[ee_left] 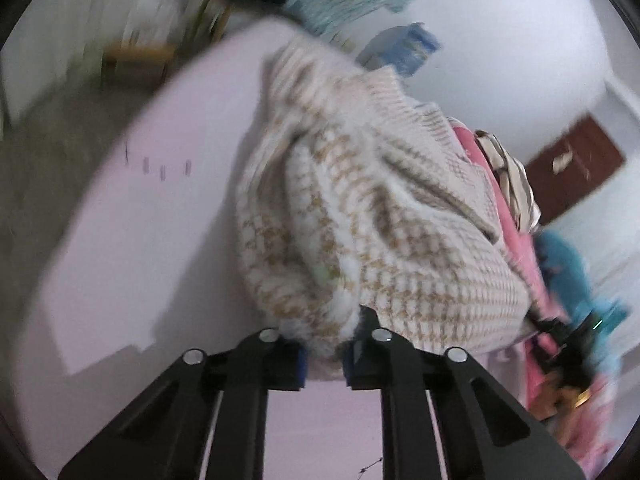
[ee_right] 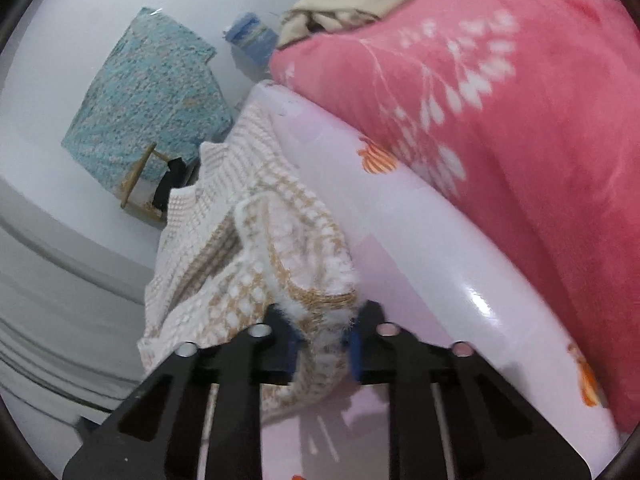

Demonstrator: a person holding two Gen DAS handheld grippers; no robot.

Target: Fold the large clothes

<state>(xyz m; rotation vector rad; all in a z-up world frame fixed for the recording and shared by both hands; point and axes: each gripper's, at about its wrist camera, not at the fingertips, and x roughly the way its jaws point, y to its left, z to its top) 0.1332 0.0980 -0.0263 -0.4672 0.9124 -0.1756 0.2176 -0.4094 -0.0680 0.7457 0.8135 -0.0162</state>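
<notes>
Now both fingers (ee_left: 324, 354) (ee_right: 324, 344) pinch the knit garment's (ee_left: 360, 216) (ee_right: 248, 264) edge — bunched ahead.

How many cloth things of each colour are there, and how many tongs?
Cream-and-tan knit garment: 1
Pink flowered blanket: 1
Teal patterned cloth: 1
Beige crumpled cloth: 1
Tongs, left tongs and right tongs: 2
Total: 6
</notes>
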